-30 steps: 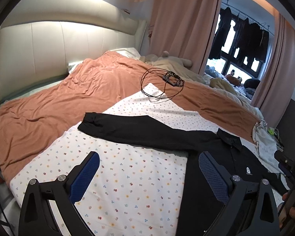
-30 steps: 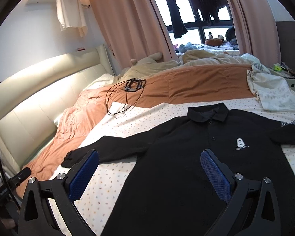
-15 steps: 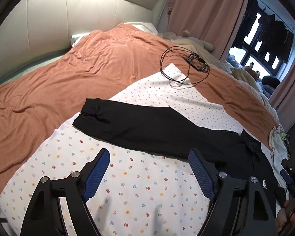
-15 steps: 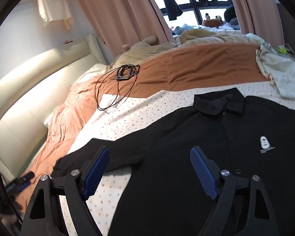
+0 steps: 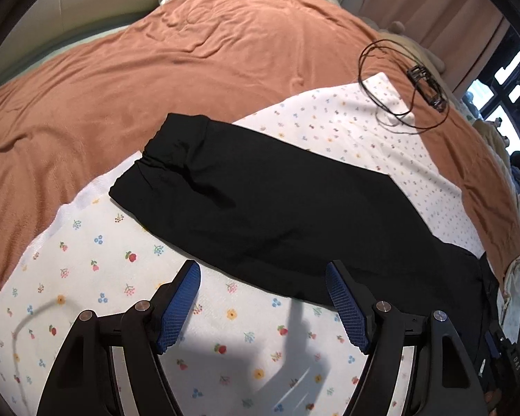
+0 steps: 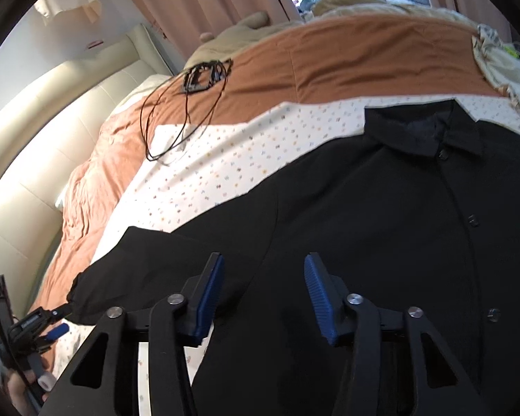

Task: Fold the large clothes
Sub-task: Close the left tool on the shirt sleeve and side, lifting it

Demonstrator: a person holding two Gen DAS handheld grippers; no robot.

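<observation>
The black shirt point(image 6: 381, 228) lies flat and unfolded on the flowered sheet point(image 5: 121, 277) — both tools, left tool point(image 5: 261, 303) and right tool point(image 6: 263, 294), have just been closing yet grip nothing — every fold remains.

Both wrist views close, angled down; share black shirt point(image 5: 260, 208) sleeve, floral sheet point(image 6: 225, 173).

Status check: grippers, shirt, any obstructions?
Left gripper and right gripper: jaws closing, nothing pinched yet. Black shirt flat, unfolded. Cable lies clear of it.
</observation>
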